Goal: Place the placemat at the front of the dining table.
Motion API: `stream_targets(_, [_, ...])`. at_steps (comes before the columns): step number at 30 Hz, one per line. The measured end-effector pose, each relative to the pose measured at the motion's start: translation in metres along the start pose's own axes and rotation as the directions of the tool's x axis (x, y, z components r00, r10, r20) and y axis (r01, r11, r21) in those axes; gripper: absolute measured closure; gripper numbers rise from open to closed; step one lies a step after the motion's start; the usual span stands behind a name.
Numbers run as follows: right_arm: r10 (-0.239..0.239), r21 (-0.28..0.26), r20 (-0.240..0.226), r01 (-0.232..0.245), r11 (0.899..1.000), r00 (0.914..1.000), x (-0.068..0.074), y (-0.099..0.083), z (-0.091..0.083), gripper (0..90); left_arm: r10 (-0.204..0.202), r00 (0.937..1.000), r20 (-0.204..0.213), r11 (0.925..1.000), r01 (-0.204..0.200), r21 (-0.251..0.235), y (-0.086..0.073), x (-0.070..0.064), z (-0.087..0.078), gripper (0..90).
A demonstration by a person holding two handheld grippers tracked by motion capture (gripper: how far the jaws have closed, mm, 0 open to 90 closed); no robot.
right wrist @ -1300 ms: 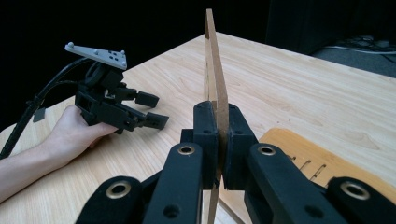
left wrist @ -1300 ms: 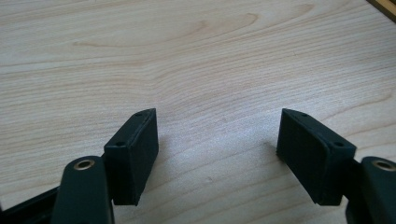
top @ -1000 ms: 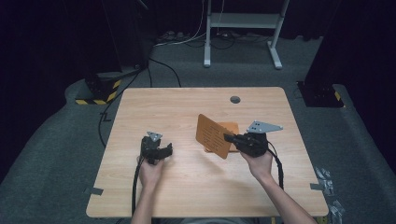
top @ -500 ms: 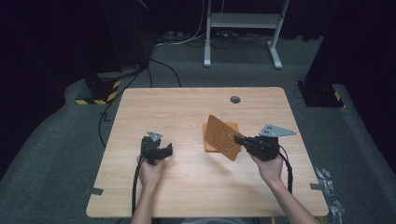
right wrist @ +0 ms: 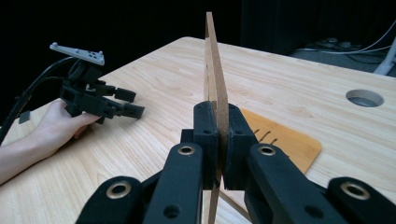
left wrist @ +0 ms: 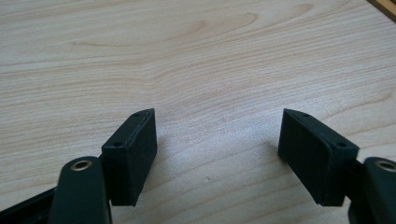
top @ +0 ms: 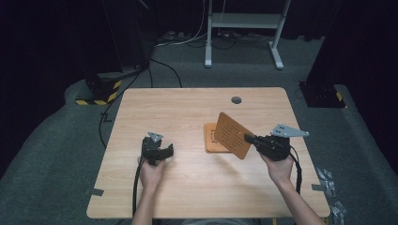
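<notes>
- The table is the biggest thing I have in front of me: a pale wood top with a round cable hole near its far edge, which I also see at the upper right of the right gripper view.
- Next in size are 2 thin orange boards with slots cut in them. The lifted board is tilted up off the table, right of centre, its slotted face turned toward my left side in the high view.
- In the right gripper view I see that lifted board edge-on, standing almost upright between the jaws and rising well above them.
- The flat board lies on the table just behind and under the lifted 1; part of it is hidden by it. In the right gripper view it lies flat to the right of the jaws.
- My right gripper is clamped on the near edge of the lifted board, 1 pad pressed on each face, with its grey plate on top.
- My left gripper rests low on the table at left of centre, well apart from both boards. Its jaws stand wide apart with bare wood between them, grasping nothing.
- Each gripper sits in 1 hand, forearms coming in from the near edge.
</notes>
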State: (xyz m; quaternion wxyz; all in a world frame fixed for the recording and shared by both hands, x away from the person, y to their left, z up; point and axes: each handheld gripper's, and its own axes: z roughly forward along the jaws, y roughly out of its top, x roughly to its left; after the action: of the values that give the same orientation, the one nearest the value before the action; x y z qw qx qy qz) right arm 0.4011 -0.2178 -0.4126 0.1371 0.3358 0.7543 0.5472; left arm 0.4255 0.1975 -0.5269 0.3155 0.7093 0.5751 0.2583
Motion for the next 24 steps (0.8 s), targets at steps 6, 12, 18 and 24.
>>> stream_targets(6, [0.008,-0.01,0.026,-0.007,1.0,0.9996,-0.006,-0.002,0.0,86.5,-0.001,1.0,0.0,1.0,0.001,0.001,0.0,0.0,0.0,28.0])
stream_targets(12, [0.015,-0.017,0.043,-0.015,1.0,0.999,-0.01,-0.001,-0.004,86.5,-0.001,1.0,0.0,1.0,0.001,0.0,0.0,0.0,0.0,28.0])
stream_targets(18, [0.018,-0.015,0.05,-0.017,1.0,0.9986,-0.014,0.0,-0.009,86.5,-0.012,0.9999,0.001,0.9999,0.012,-0.005,0.0,0.0,0.0,27.8])
stream_targets(24, [0.031,-0.018,0.078,-0.029,0.999,0.9965,-0.02,-0.005,-0.016,86.5,-0.009,1.0,0.003,1.0,0.009,-0.003,0.0,0.0,0.001,26.9])
